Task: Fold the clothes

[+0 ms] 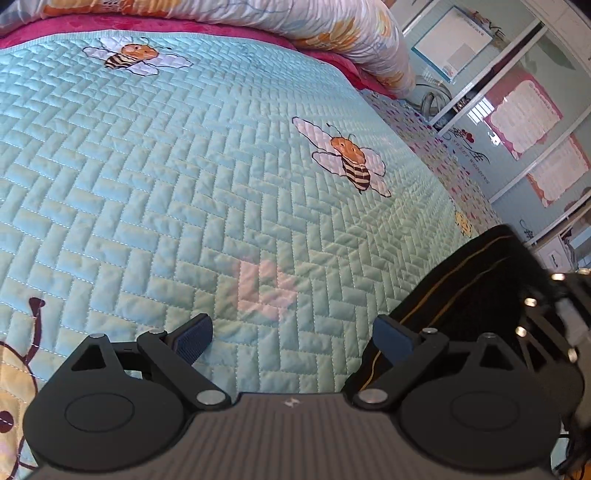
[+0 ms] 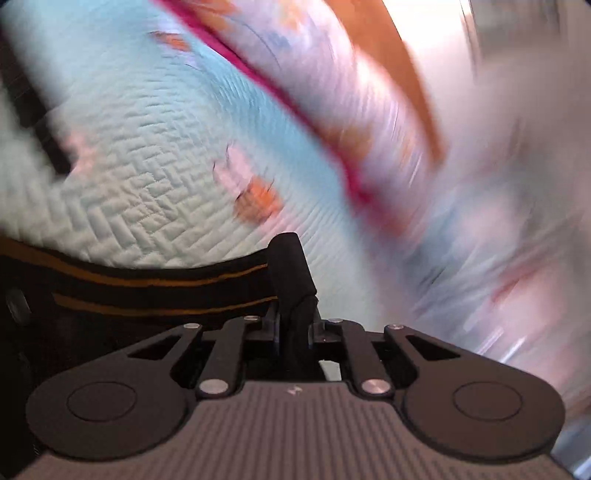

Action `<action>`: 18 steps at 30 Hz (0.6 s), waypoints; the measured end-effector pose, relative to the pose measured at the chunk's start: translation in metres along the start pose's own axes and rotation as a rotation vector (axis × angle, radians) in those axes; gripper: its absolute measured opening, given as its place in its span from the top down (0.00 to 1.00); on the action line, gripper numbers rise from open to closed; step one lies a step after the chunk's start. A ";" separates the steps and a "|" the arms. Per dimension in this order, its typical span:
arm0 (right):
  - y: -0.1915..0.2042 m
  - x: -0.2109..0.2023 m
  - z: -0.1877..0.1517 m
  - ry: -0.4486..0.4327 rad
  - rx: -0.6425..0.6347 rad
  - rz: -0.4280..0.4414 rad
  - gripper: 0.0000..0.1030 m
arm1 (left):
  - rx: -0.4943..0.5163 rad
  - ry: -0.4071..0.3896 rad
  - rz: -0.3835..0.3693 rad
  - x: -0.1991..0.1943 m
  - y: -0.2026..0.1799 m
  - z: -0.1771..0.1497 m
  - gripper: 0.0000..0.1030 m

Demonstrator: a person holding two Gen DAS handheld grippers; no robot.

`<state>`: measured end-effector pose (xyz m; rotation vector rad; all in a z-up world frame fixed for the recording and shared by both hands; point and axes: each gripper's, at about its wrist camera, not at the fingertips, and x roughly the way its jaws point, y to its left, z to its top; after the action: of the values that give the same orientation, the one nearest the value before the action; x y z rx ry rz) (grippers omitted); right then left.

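Observation:
A black garment with thin yellow-orange stripes (image 1: 461, 291) hangs at the lower right of the left wrist view, just right of my left gripper (image 1: 293, 341), which is open and empty over the quilt. In the right wrist view my right gripper (image 2: 293, 328) is shut on a bunched edge of the same black garment (image 2: 155, 288), which stretches away to the left above the bed. Part of the right gripper's body (image 1: 554, 325) shows at the right edge of the left wrist view. The right wrist view is heavily motion-blurred.
A light blue quilted bedspread (image 1: 184, 166) with bee pictures covers the bed. A floral duvet (image 1: 295, 18) and pink blanket lie bunched along the far edge. White shelves and posters (image 1: 524, 110) stand beyond the bed's right side.

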<state>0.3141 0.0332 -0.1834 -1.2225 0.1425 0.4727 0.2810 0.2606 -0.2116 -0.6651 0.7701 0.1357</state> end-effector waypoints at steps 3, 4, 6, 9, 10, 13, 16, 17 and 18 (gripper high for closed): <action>0.004 -0.013 0.001 -0.081 -0.138 -0.127 0.88 | -0.020 -0.014 -0.013 -0.007 0.004 0.002 0.06; -0.004 -0.013 0.003 -0.086 -0.125 -0.144 0.89 | -0.026 -0.019 -0.019 -0.010 0.005 0.004 0.06; -0.014 -0.009 0.006 -0.101 -0.155 -0.207 0.89 | -0.030 -0.029 -0.029 -0.016 0.005 0.007 0.06; -0.024 0.001 0.013 -0.148 -0.219 -0.304 0.89 | -0.019 -0.043 -0.020 -0.023 0.005 0.011 0.06; -0.030 0.007 0.019 -0.155 -0.202 -0.320 0.89 | -0.019 -0.047 -0.018 -0.024 0.005 0.013 0.06; -0.050 0.044 0.036 -0.098 -0.084 -0.329 0.88 | -0.042 -0.061 -0.035 -0.030 0.009 0.015 0.06; -0.052 0.105 0.039 0.014 0.053 -0.309 0.84 | -0.040 -0.064 -0.030 -0.029 0.008 0.016 0.06; -0.055 0.121 0.037 0.053 0.142 -0.231 0.79 | -0.034 -0.057 -0.016 -0.027 0.007 0.015 0.06; -0.058 0.133 0.033 0.094 0.251 -0.125 0.72 | -0.036 -0.058 -0.008 -0.027 0.008 0.015 0.06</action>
<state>0.4529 0.0854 -0.1684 -1.0007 0.1980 0.2789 0.2677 0.2797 -0.1891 -0.6956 0.7107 0.1608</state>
